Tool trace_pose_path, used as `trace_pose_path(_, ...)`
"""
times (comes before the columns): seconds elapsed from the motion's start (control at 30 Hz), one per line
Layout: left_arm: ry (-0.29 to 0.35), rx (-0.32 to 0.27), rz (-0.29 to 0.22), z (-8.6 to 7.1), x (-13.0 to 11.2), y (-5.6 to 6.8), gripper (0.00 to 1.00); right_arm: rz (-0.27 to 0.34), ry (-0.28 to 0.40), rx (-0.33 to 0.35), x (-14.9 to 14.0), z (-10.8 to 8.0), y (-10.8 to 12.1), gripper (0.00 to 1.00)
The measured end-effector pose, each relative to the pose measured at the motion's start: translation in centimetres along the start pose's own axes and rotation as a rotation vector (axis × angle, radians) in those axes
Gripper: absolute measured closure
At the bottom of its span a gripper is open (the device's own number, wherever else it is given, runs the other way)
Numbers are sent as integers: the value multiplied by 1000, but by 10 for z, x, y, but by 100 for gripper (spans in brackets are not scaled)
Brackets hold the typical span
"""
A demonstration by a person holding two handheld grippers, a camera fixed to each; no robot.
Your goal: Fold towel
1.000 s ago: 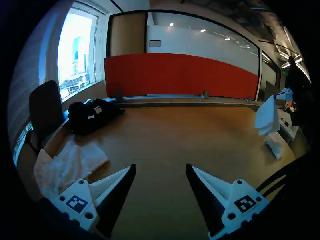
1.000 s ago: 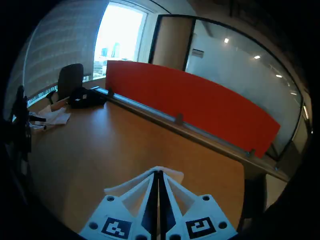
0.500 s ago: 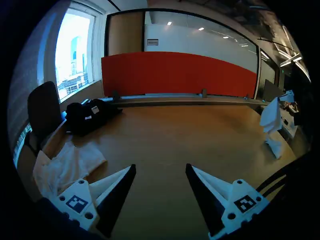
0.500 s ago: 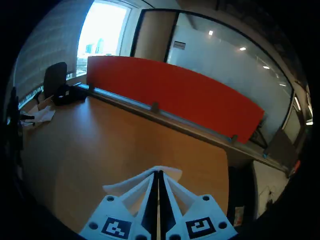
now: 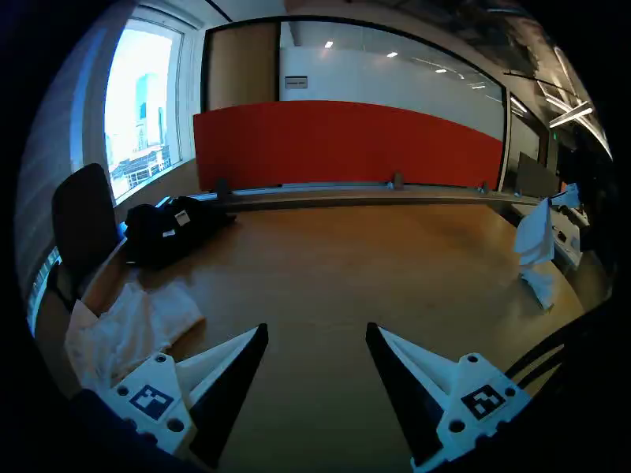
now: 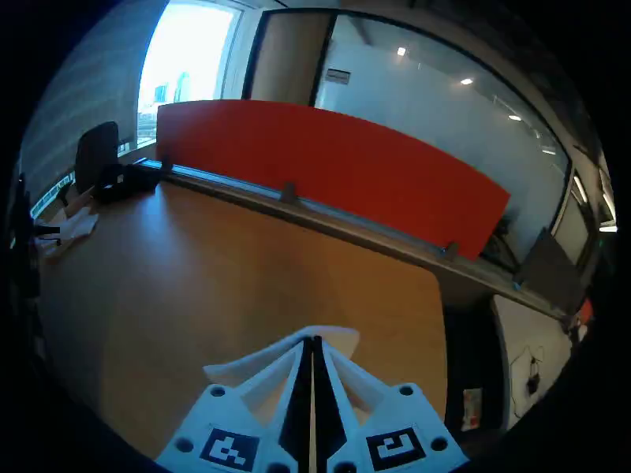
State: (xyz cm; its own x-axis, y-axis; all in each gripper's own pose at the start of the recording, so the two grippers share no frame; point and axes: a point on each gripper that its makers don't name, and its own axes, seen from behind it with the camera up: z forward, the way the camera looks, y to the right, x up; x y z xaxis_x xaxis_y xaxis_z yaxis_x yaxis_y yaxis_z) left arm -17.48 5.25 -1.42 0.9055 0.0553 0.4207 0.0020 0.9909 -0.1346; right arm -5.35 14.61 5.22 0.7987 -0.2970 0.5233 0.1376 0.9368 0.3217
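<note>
A white towel hangs at the far right of the left gripper view, its top held up off the wooden table and its lower end resting on the table. In the right gripper view my right gripper is shut on this towel's edge, white cloth showing on both sides of the fingertips. My left gripper hovers low over the table with its fingers wide apart and nothing between them. A second crumpled white cloth lies at the table's left edge, just beyond the left finger.
A black bag sits at the back left of the table, next to a dark office chair. A red partition runs along the table's far side, with a window at the left. The table's right end drops off beside another desk.
The right gripper has swung rightward with the towel in it; the hanging towel sits a little lower and farther right in the left gripper view. The left gripper has barely shifted.
</note>
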Motion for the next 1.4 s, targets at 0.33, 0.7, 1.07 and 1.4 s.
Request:
trace_pose_path(0.33, 2, -9, 7, 0, 2, 6, 8, 43, -35, -37, -34, -17, 8, 94)
trace_pose_path(0.7, 8, -24, 15, -1, 5, 16, 8, 109, -89, -82, -84, -44, 23, 94)
trace_pose_path(1.07, 9, -31, 33, -4, 7, 20, 8, 182, -158, -105, -143, -57, 33, 94)
trace_pose_path(1.4, 7, -31, 38, -6, 5, 22, 8, 217, -235, -127, -189, -59, 40, 94)
